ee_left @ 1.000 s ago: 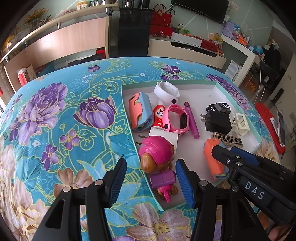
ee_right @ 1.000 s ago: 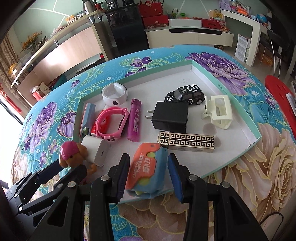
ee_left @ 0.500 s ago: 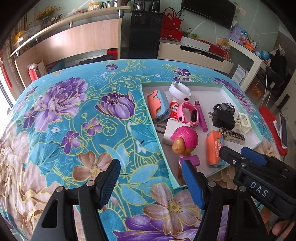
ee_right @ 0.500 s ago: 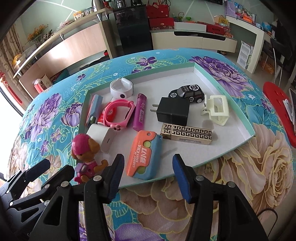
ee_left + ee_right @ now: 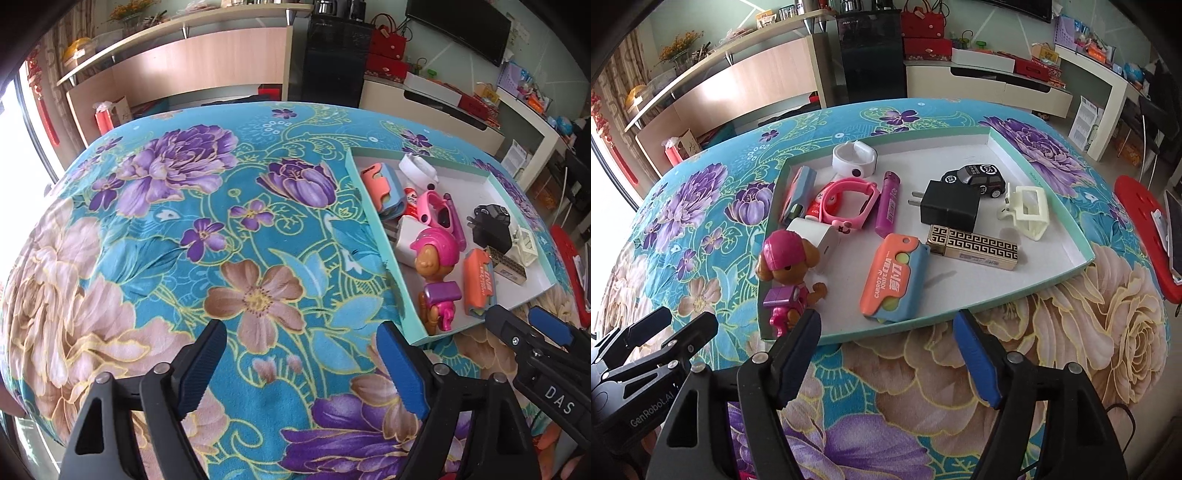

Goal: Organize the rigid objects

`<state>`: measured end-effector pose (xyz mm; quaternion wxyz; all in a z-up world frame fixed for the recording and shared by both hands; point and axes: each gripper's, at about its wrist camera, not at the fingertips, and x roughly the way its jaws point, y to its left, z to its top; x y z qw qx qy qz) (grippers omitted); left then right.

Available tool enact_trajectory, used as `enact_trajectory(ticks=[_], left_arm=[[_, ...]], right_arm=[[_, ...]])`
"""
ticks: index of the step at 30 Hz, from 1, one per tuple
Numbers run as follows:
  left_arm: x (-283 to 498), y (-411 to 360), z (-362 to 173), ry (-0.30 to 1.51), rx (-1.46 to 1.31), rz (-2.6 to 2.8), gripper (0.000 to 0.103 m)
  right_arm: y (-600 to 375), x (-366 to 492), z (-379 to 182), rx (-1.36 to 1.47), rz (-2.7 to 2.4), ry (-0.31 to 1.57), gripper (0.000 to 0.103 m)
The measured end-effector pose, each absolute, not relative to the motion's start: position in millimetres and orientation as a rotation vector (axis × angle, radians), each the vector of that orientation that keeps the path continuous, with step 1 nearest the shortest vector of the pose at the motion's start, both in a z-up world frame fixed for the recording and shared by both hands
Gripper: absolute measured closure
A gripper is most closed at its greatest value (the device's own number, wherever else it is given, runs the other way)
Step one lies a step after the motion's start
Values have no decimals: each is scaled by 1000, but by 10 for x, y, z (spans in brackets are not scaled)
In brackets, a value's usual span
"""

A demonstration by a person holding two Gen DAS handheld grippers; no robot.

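Observation:
A shallow teal-rimmed white tray (image 5: 1082,236) (image 5: 373,218) lies on the flowered tablecloth and holds several small objects. A toy dog with a pink cap (image 5: 788,267) (image 5: 436,258) stands at its near left corner. An orange and blue carrot knife (image 5: 894,275) (image 5: 480,282) lies beside the dog. My left gripper (image 5: 303,360) hangs over bare cloth left of the tray, its jaws opening with nothing between them. My right gripper (image 5: 886,350) sits just short of the tray's near rim, its jaws opening too, also empty.
Also in the tray are a black charger (image 5: 949,206), toy car (image 5: 977,177), cream hair clip (image 5: 1028,208), gold patterned bar (image 5: 973,247), purple lighter (image 5: 888,203), pink watch (image 5: 849,206) and white cup-like piece (image 5: 853,158). A red stool (image 5: 1145,229) stands beyond the table's right edge.
Both grippers let go, widened and pulled back from the tray. The left one slid left over the cloth, leaving the toy dog standing; the right one left the carrot knife lying in the tray.

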<state>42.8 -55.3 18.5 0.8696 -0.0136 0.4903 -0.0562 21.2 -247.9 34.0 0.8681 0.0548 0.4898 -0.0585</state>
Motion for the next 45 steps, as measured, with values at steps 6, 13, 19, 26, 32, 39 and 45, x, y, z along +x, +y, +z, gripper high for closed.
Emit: enact_trajectory(ticks=[6,13,19,26,32,39,45], left_arm=[[340,-439,152,1020,-10,-63,5],[203,-361,178,973,31,-23,0],[105,-333,137,960,78,13,0],[57,-282,80,964,75,46,0],[50,-261,23,986,59,46,0],[30,-268,32,972,61,49,0],[19,-307,39,962,82,46,0]], right_arm=[[-2408,129,299,109,-114,1024,18],[-2295,40,328,71,-103,992,18],[-2211,-13,309,56,-97,978,18],[-2176,-58,269,53,-94,966,18],[-2172,-91,246,62,-90,959,18],[-2165,-102,206,65,-86,965,18],[-2154,-98,198,50,-91,965,18]])
